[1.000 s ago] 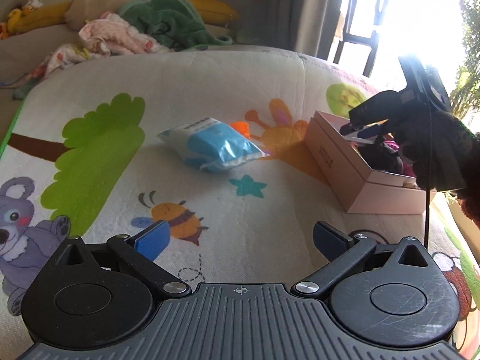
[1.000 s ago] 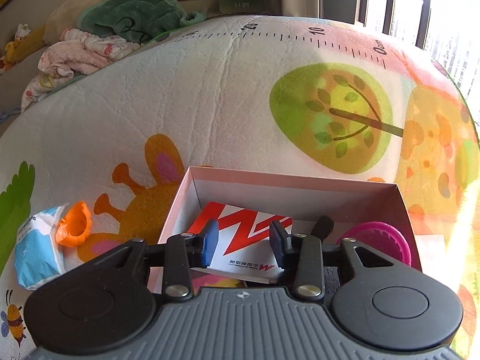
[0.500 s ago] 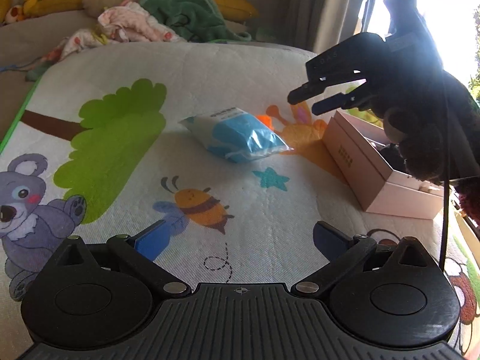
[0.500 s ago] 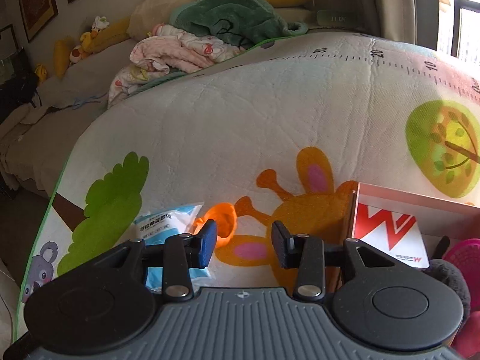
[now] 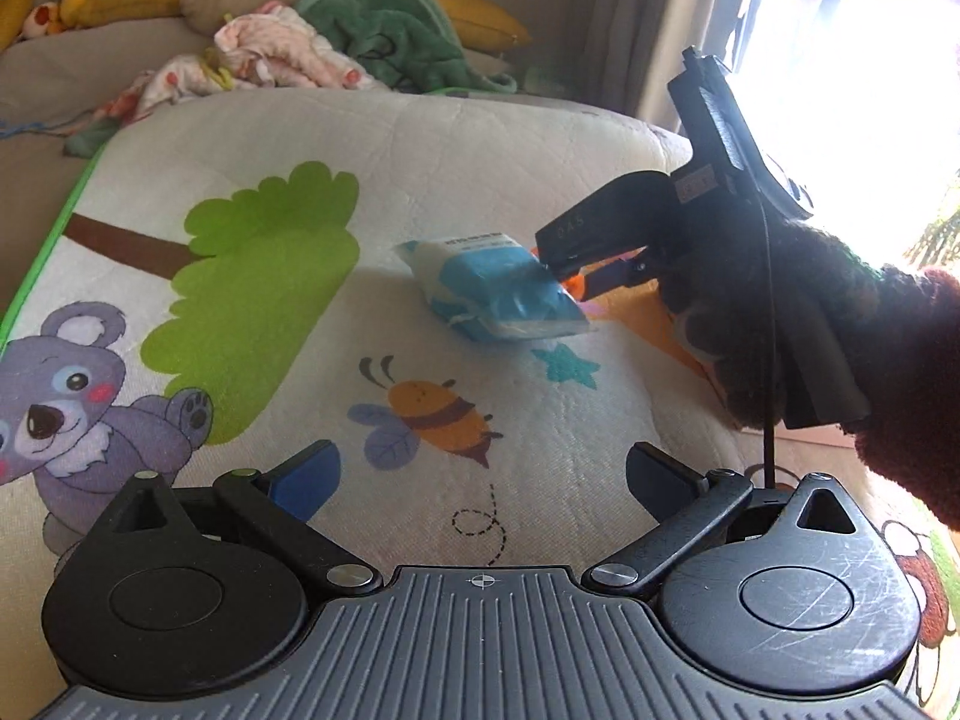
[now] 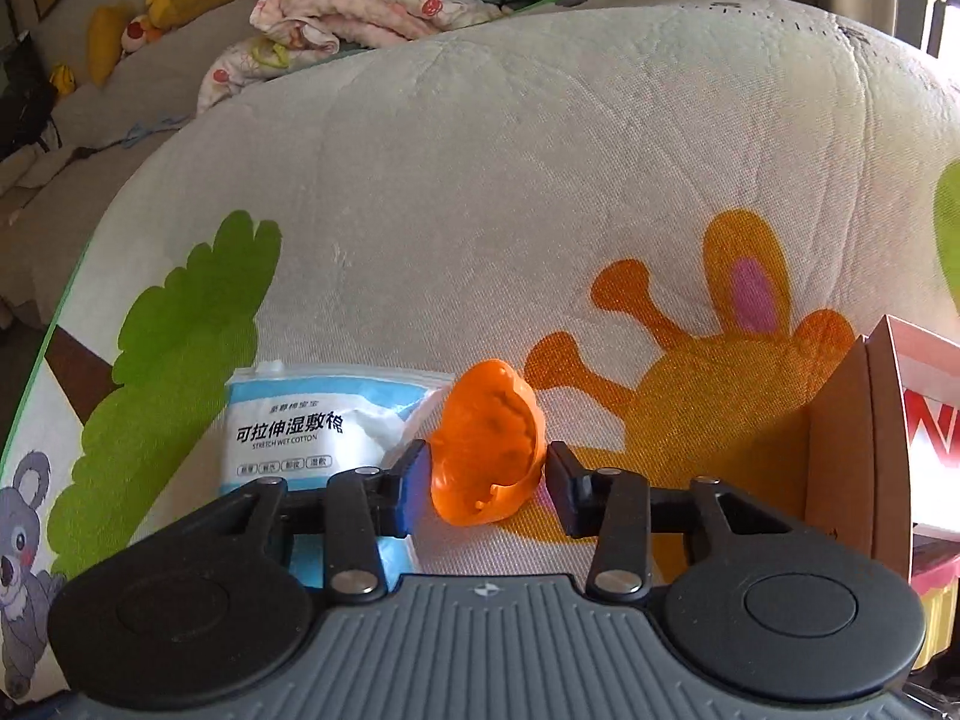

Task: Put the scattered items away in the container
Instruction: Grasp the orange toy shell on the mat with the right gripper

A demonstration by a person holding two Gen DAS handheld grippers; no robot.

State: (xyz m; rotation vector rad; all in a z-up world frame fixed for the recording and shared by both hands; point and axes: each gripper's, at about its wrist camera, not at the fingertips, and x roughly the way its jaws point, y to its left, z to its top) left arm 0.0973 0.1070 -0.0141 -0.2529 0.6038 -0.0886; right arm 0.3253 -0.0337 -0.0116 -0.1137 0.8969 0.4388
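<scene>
An orange plastic shell-like piece [image 6: 486,450] lies on the printed play mat, close beside a blue-and-white wet cotton packet [image 6: 300,426]. My right gripper [image 6: 483,474] is lowered over the orange piece with a finger on either side of it. Its jaws stand slightly apart and I see no firm squeeze. From the left wrist view the right gripper [image 5: 558,270] reaches in from the right, just behind the packet [image 5: 498,288]. Only a sliver of the orange piece [image 5: 573,287] shows there. My left gripper [image 5: 480,474] hovers wide open and empty over the bee print.
The pink cardboard box [image 6: 888,432] stands at the right edge, with a red-and-white card inside. A sleeved hand [image 5: 780,324] holds the right gripper. Crumpled clothes [image 5: 372,42] and soft toys lie on the sofa behind the mat.
The right gripper swung left from above the box and came down around the orange piece, its jaws a little wider. The left gripper shifted slightly over the mat and stayed open.
</scene>
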